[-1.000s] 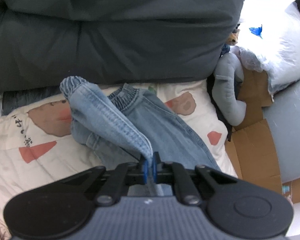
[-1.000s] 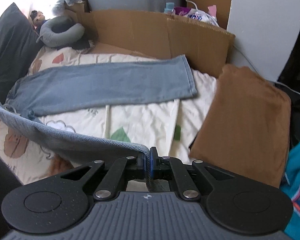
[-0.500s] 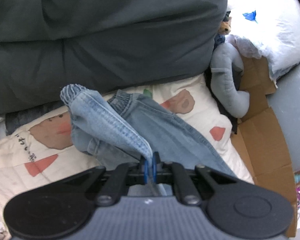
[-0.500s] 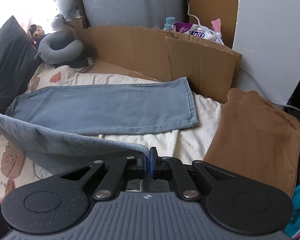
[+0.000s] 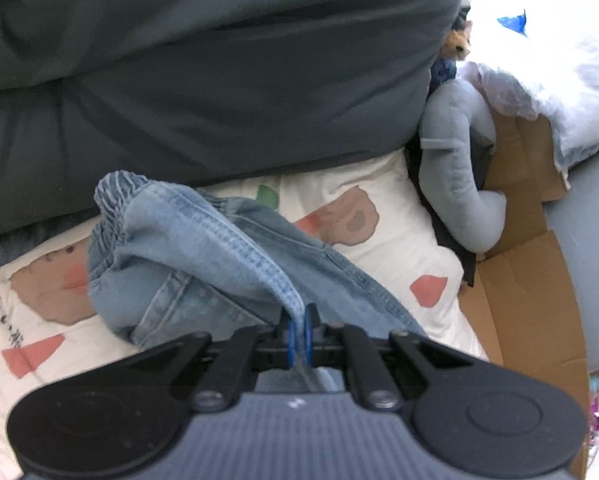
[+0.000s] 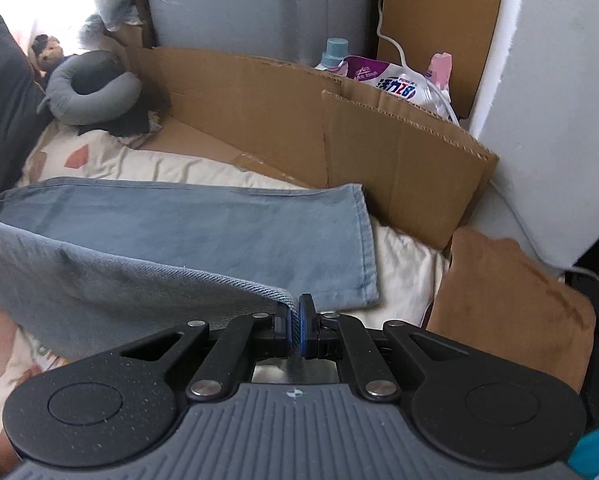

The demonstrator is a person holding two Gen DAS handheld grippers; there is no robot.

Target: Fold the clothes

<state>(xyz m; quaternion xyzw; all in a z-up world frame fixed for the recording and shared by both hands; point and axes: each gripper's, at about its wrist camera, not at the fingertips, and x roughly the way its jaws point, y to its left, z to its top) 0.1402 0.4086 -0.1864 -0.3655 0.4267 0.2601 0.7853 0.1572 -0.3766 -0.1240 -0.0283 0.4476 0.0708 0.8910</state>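
Light blue jeans [image 5: 203,256] lie on a patterned cream bedsheet [image 5: 383,248]. In the left wrist view my left gripper [image 5: 298,334] is shut on a stitched edge near the elastic waistband [image 5: 117,184], lifting that part off the bed. In the right wrist view one trouser leg [image 6: 203,232] lies flat across the bed. My right gripper [image 6: 295,330] is shut on the hem of the other leg [image 6: 111,284], which it holds raised over the flat one.
A dark grey duvet [image 5: 203,72] fills the far side. A grey neck pillow [image 6: 91,92] and cardboard sheets [image 6: 339,144] line the bed's edge. A folded brown garment [image 6: 511,296] lies at the right. Bottles and a detergent bag [image 6: 395,80] stand behind the cardboard.
Both grippers have carried the held leg toward the flat leg. In the right view the raised hem now overlaps the flat leg's near edge.
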